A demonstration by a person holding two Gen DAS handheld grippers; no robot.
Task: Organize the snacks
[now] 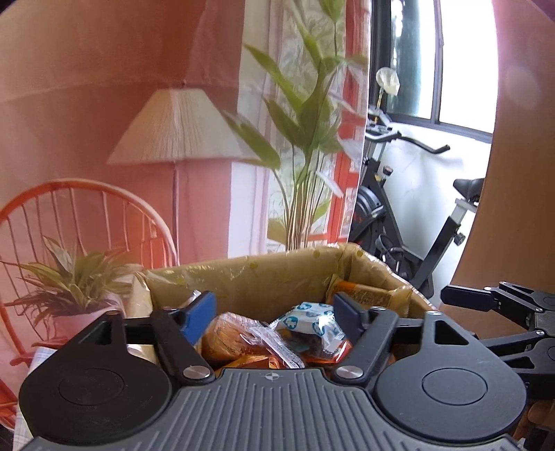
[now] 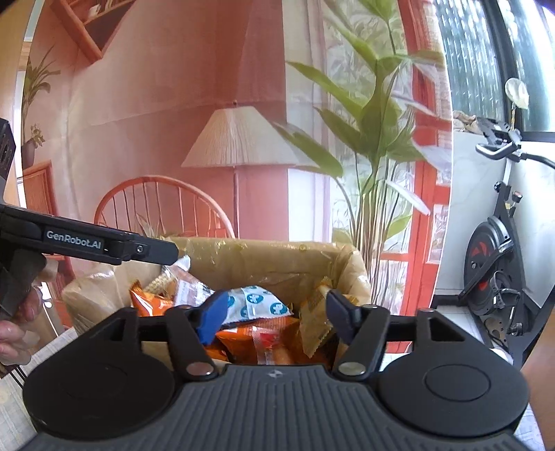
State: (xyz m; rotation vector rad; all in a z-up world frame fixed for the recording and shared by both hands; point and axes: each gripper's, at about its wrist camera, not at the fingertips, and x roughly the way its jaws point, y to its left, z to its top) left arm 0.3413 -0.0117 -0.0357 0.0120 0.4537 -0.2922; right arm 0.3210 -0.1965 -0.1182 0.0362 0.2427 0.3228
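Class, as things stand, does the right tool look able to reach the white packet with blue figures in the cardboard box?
Probably yes: the right tool is open, and the white packet with blue figures lies uncovered atop the pile in the cardboard box.

In front of me hangs a big picture cloth point(image 1: 104, 86) in pink. It shows a lamp point(image 1: 177, 128), an orange chair point(image 1: 86, 215), tall green plants point(image 1: 305, 114) and a shelf point(image 2: 93, 24). To the right stands a black exercise bike point(image 1: 409, 215) by a white wall. Bright light comes through the window point(image 1: 461, 62).
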